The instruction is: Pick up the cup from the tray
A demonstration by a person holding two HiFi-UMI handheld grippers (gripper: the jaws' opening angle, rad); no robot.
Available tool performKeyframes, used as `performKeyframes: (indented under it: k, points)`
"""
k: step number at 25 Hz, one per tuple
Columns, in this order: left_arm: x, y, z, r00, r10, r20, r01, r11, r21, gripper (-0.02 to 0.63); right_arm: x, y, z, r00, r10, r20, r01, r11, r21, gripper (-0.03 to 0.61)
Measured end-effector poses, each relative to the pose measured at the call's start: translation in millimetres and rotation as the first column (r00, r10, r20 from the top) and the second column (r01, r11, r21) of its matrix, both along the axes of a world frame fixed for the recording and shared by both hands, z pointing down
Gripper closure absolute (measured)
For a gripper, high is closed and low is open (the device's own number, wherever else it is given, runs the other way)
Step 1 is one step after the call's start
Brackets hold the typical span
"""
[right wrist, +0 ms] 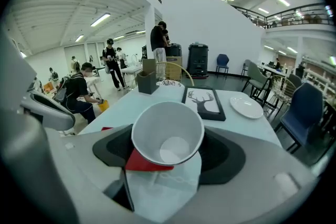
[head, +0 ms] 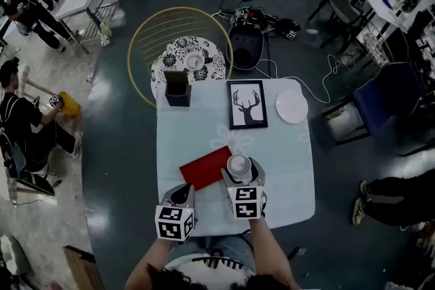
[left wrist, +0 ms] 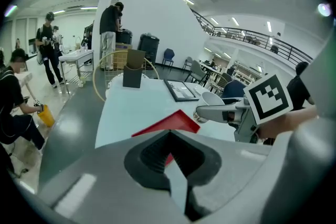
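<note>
A white paper cup (head: 239, 165) sits between the jaws of my right gripper (head: 241, 172), which is shut on it just off the right corner of the red tray (head: 206, 167). In the right gripper view the cup (right wrist: 168, 134) tilts toward the camera, empty, with the tray (right wrist: 147, 162) showing beneath it. My left gripper (head: 182, 195) hovers near the table's front edge, left of the tray, jaws together with nothing in them. The left gripper view shows the tray (left wrist: 170, 122), and the cup (left wrist: 212, 99) in the right gripper (left wrist: 226, 112).
On the pale blue table (head: 285, 166) lie a framed deer picture (head: 247, 104), a white plate (head: 291, 106) and a dark box (head: 177, 88) at the far left corner. Behind stand a patterned round stool (head: 188, 59), cables and a blue chair (head: 387, 102). People sit at the left.
</note>
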State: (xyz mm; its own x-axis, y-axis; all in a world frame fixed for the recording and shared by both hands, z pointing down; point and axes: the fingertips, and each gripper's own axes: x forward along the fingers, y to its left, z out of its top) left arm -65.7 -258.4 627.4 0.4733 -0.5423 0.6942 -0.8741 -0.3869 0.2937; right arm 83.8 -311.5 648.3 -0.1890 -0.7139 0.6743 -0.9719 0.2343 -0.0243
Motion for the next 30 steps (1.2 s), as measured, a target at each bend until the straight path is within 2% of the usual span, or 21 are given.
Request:
performKeyframes:
  k: [6,10,17,24,25,27,30]
  points:
    - [42.5,0.2,-0.3,0.993,0.116,-0.02,-0.116,0.993,0.001,0.614,64.4,8.9,-1.3,0.989,0.145,0.003,-0.145,0.989,0.002,0.195]
    - [65.5,-1.6,2.4,0.986,0.164,-0.025,-0.164,0.986,-0.009,0.614,89.4,16.5,3.0,0.981,0.193,0.02,-0.193,0.981,-0.011,0.195]
    - [99.0,0.5,10.0,0.966,0.257,-0.012,-0.258,0.966,-0.026,0.614,103.7,26.1,32.6,0.966,0.243,0.089,-0.238,0.969,-0.061,0.193]
    - [95.5,-5.0,12.3,0.964,0.267,0.001,-0.266,0.963,-0.041,0.614,106.3,26.4,42.7,0.96,0.253,0.118,-0.246,0.967,-0.066,0.178]
    - [93.2,-5.9,12.3,0.965,0.262,0.004,-0.262,0.964,-0.042,0.614,105.5,26.0,43.1,0.959,0.255,0.126,-0.248,0.966,-0.07,0.153]
    - [89.5,-7.6,13.5,0.968,0.25,0.008,-0.25,0.967,-0.045,0.614,104.5,24.0,39.8,0.953,0.264,0.147,-0.258,0.964,-0.063,0.062]
    - [89.6,-6.9,13.7,0.972,0.235,-0.004,-0.234,0.971,-0.046,0.614,106.0,21.2,22.6,0.952,0.267,0.151,-0.268,0.963,-0.011,0.054]
